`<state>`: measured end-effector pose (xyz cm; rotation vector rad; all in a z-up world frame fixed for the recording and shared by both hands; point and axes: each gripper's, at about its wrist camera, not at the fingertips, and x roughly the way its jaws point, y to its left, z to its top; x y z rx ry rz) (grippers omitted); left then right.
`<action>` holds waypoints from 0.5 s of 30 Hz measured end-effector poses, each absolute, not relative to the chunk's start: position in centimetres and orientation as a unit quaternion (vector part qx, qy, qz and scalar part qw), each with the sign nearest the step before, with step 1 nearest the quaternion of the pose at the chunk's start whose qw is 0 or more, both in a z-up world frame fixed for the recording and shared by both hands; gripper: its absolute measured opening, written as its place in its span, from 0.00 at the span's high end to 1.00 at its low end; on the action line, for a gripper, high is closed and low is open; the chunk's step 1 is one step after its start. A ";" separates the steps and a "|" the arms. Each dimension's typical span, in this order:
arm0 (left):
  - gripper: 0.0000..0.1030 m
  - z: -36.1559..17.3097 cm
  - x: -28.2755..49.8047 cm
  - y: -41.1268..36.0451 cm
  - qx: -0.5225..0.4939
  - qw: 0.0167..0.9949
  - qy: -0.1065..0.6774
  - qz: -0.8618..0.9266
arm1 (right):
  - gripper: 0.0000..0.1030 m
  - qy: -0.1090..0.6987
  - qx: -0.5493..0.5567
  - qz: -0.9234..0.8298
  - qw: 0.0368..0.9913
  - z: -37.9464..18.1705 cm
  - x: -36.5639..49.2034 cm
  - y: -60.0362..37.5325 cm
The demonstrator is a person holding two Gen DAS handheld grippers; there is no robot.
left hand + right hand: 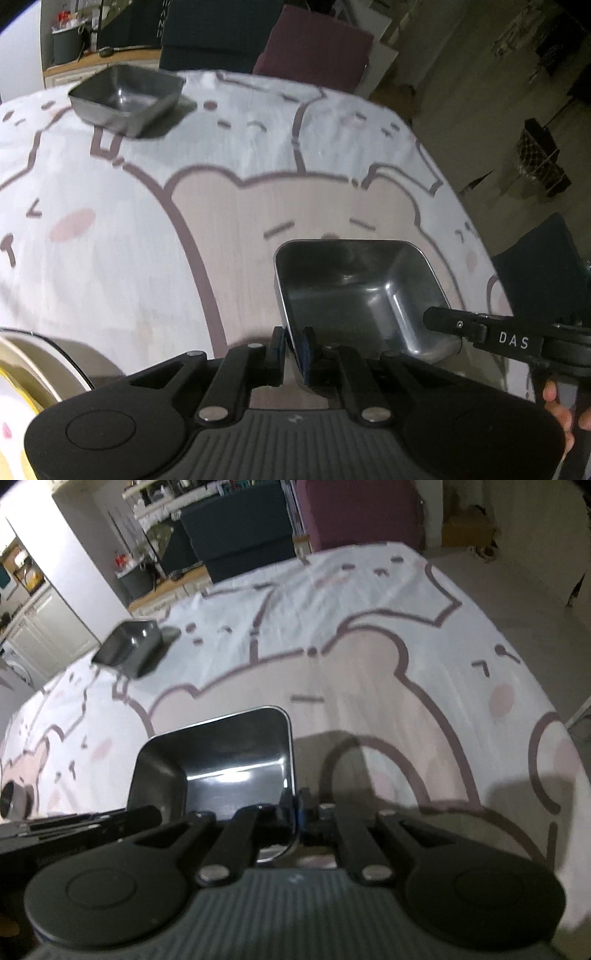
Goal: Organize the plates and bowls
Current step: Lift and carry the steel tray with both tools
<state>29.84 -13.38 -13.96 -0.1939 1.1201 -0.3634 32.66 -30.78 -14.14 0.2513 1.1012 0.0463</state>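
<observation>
- Left tool (293,345) and right tool (295,812) each pinch opposite rims of the square metal bowl (354,291).
- A second metal bowl (127,98) sits well beyond on the cartoon-print tablecloth (147,221); dim room beyond.

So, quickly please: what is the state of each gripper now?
Left gripper: closed on one side wall of the near square metal bowl.
Right gripper: closed on the opposite wall of the same bowl.

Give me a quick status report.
Left gripper and right gripper both shut on near square metal bowl, opposite rims. Second square metal bowl sits far across tablecloth. Path clear.
</observation>
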 end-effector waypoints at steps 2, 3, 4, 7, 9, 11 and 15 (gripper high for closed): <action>0.91 -14.4 29.6 -13.6 -0.083 0.824 0.534 -0.171 | 0.96 0.532 0.111 0.021 0.839 -14.6 32.5 -30.7; 0.90 -14.6 29.5 -13.6 -0.083 0.821 0.538 -0.171 | 0.96 0.537 0.109 0.021 0.836 -14.9 32.5 -30.6; 0.90 -14.8 29.5 -13.5 -0.083 0.819 0.542 -0.171 | 0.96 0.540 0.106 0.021 0.835 -15.1 32.4 -30.5; 0.89 -15.0 29.3 -13.7 -0.078 0.818 0.542 -0.176 | 0.96 0.548 0.098 0.019 0.831 -15.4 32.6 -29.9; 0.89 -15.0 29.3 -13.5 -0.079 0.818 0.542 -0.177 | 0.96 0.550 0.097 0.018 0.829 -15.6 32.8 -30.0; 0.89 -15.0 29.3 -13.4 -0.079 0.818 0.542 -0.178 | 0.96 0.554 0.098 0.018 0.827 -15.7 32.9 -30.0; 0.89 -15.1 29.3 -13.5 -0.078 0.816 0.545 -0.180 | 0.96 0.563 0.091 0.017 0.821 -16.3 33.5 -29.5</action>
